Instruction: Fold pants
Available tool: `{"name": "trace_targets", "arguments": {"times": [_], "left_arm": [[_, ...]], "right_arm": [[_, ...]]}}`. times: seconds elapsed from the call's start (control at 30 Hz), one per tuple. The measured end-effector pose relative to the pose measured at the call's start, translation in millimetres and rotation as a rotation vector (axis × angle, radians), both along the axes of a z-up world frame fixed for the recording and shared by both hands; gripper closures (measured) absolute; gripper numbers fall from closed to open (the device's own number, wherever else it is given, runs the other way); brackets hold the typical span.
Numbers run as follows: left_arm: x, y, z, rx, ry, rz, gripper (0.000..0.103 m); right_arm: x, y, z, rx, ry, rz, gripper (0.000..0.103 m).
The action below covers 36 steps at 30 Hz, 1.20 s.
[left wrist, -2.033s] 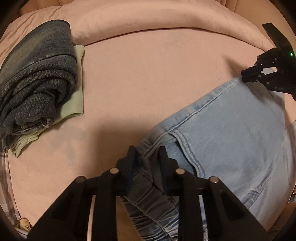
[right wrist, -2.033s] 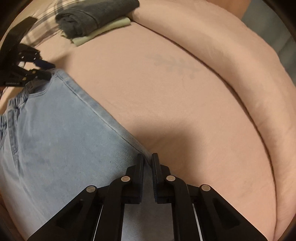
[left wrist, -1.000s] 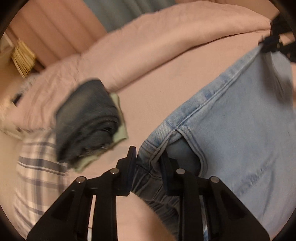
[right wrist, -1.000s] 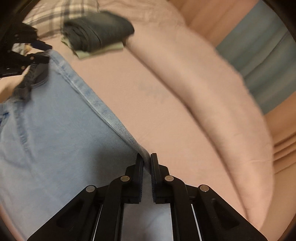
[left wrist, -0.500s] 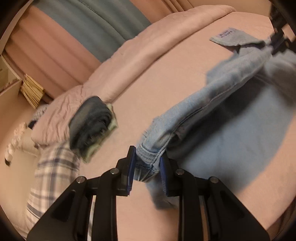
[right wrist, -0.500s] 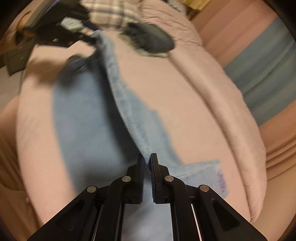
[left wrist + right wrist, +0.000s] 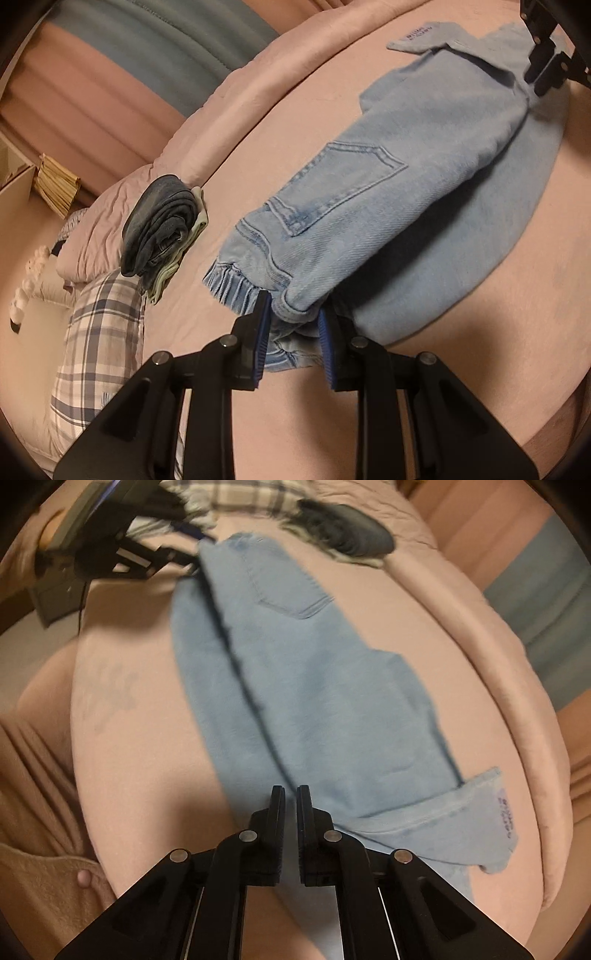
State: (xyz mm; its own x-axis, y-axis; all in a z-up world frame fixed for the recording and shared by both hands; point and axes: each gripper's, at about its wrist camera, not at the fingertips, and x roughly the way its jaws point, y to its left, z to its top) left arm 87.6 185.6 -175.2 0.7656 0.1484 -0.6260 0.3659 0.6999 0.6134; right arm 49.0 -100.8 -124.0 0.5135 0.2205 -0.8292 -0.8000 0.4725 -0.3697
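Note:
Light blue jeans (image 7: 388, 206) lie folded lengthwise on the pink bed, back pocket up, elastic waistband at the near end. My left gripper (image 7: 295, 332) has its jaws parted around the waistband corner, fabric loose between the blue pads. In the right wrist view the jeans (image 7: 306, 686) stretch away from my right gripper (image 7: 290, 812), whose jaws are nearly together at the leg edge; whether cloth is pinched there is unclear. The left gripper (image 7: 122, 554) shows at the far end, the right gripper (image 7: 546, 62) at the top right of the left wrist view.
A stack of folded dark jeans on a pale green garment (image 7: 162, 229) sits beyond the waistband. A plaid pillow (image 7: 99, 332) lies at the left. A rolled pink duvet (image 7: 240, 107) runs along the far side. The bed edge (image 7: 77, 775) is near my right gripper.
The jeans were lifted and swung over, and now lie flat, folded in half with the pocket up. My left gripper's jaws have opened wider around the waistband.

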Motion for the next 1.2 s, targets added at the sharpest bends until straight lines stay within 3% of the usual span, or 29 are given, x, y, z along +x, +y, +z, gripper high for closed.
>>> {"name": "trace_targets", "arguments": {"times": [0.03, 0.1, 0.13, 0.23, 0.37, 0.43, 0.47, 0.5, 0.73, 0.9, 1.0, 1.1, 1.17, 1.2], "left_arm": [[2, 1, 2, -0.022, 0.004, 0.011, 0.078], [6, 5, 10, -0.095, 0.011, 0.041, 0.078], [8, 7, 15, -0.135, 0.01, 0.055, 0.078], [12, 12, 23, -0.209, 0.008, 0.089, 0.078], [13, 9, 25, -0.221, 0.004, 0.09, 0.078], [14, 8, 24, -0.223, 0.008, 0.091, 0.078], [14, 7, 24, -0.223, 0.01, 0.091, 0.078], [13, 7, 24, -0.223, 0.014, 0.089, 0.078], [-11, 12, 26, -0.234, 0.012, 0.048, 0.079], [-22, 1, -10, -0.083, 0.052, 0.009, 0.078], [-27, 3, -9, -0.075, 0.05, 0.012, 0.078], [-30, 9, -2, -0.106, 0.091, 0.014, 0.072], [-31, 12, 0, -0.11, 0.13, 0.035, 0.056], [-33, 15, 4, -0.122, 0.14, 0.041, 0.053]], "right_arm": [[1, -2, 1, -0.004, -0.025, -0.008, 0.09], [1, -7, -3, -0.028, -0.079, -0.004, 0.061], [-2, -9, -6, -0.032, -0.095, -0.002, 0.058], [-1, -6, -14, -0.007, -0.081, 0.03, 0.058], [1, 7, -29, -0.083, -0.154, 0.061, 0.058], [11, 15, -35, -0.118, -0.18, 0.054, 0.071], [19, 18, -39, -0.138, -0.166, 0.046, 0.09], [23, 20, -40, -0.144, -0.153, 0.039, 0.098], [-9, 10, -9, -0.084, -0.17, 0.049, 0.099], [-21, 21, -36, -0.157, -0.155, 0.078, 0.099], [-23, 25, -49, -0.176, -0.16, 0.069, 0.099], [-19, 20, -42, -0.134, -0.125, 0.053, 0.098], [-16, 16, -36, -0.12, -0.079, 0.04, 0.095], [-14, 13, -31, -0.1, -0.044, 0.031, 0.093]]}}
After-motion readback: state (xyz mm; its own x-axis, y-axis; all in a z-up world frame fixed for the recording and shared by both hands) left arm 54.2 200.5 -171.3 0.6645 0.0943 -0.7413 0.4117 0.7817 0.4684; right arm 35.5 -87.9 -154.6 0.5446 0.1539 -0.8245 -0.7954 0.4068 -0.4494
